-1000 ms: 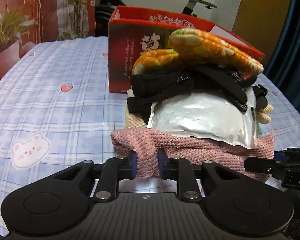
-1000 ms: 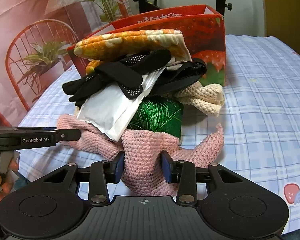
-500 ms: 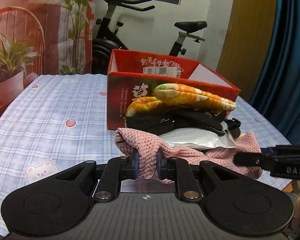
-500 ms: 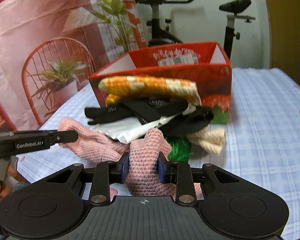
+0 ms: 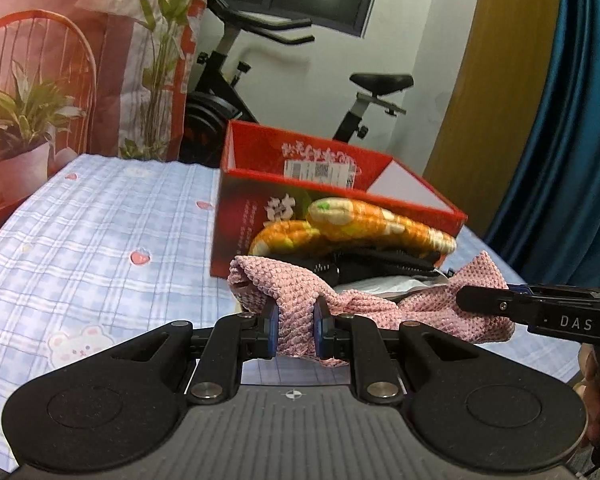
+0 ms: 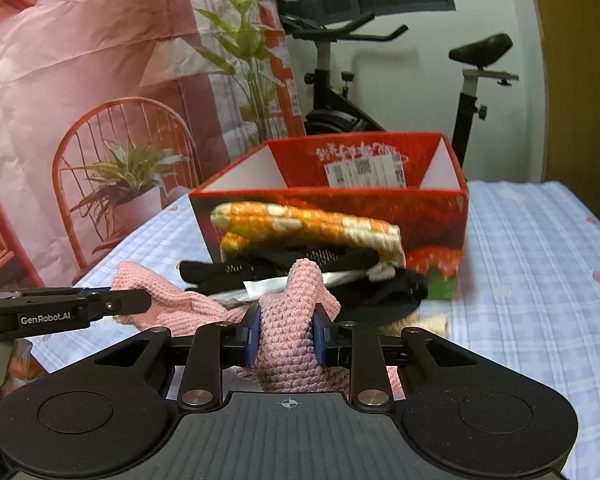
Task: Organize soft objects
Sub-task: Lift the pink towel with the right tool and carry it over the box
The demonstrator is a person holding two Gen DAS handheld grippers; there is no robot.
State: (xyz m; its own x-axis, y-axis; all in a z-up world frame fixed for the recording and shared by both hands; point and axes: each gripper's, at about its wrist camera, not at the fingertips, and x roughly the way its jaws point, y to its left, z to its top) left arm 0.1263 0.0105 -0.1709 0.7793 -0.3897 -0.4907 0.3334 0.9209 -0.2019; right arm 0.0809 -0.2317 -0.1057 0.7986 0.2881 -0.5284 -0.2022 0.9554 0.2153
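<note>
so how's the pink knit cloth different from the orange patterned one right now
The pink knit cloth is plain, pinched by the left gripper and the right gripper. The orange patterned cloth has white and green patches and lies ungripped on top of the pile, in front of the red box. Both are soft fabric.

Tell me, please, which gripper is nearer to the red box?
Neither clearly. The left gripper and right gripper each pinch one end of the pink knitted cloth, both in front of the red box, the pile between.
</note>
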